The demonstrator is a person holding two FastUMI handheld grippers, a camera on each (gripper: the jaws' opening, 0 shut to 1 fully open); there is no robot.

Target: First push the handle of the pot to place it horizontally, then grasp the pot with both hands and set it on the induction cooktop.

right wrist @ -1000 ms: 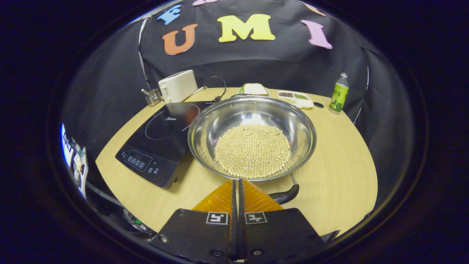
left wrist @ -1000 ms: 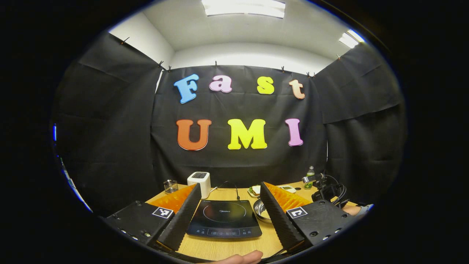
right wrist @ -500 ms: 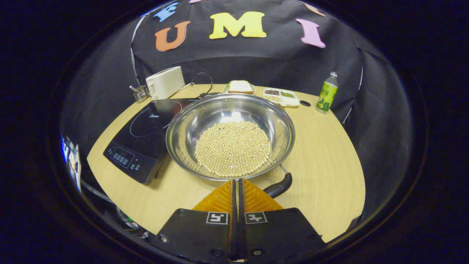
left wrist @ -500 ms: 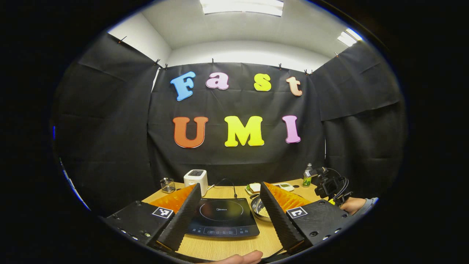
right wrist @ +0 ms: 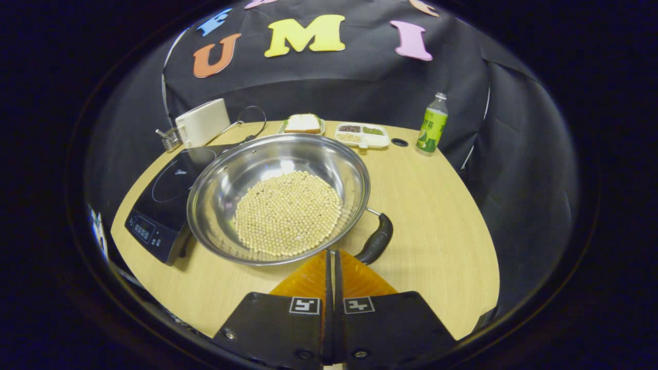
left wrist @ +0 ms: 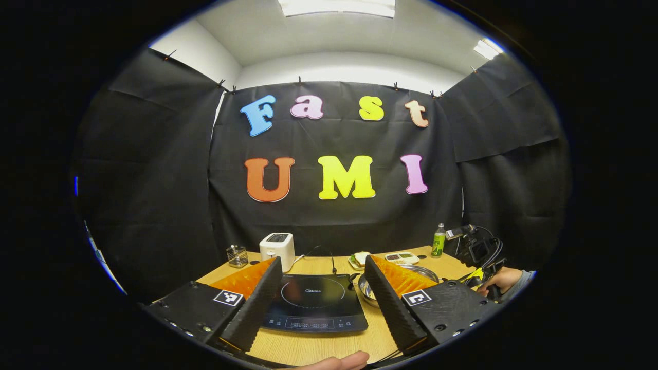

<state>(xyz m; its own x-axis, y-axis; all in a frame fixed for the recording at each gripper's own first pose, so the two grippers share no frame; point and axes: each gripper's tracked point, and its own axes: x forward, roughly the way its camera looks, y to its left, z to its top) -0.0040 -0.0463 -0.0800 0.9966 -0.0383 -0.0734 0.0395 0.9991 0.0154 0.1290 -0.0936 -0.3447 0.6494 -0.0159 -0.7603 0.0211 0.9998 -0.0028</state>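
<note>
Pot (right wrist: 280,198) with beans sits on desk (right wrist: 437,205), just beside induction cooktop (right wrist: 159,205), handle (right wrist: 376,240) angled toward right gripper (right wrist: 331,257), fingers closed, empty. Left gripper (left wrist: 321,270) fingers spread wide over cooktop.

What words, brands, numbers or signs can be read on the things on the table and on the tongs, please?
No text reads clearly.
Induction cooktop: the small brand mark in the ring and the control symbols are too small and blurred to read.
Green bottle: the label print is too blurred to read.
Right tongs and left tongs: square black-and-white code markers, no words.
</note>
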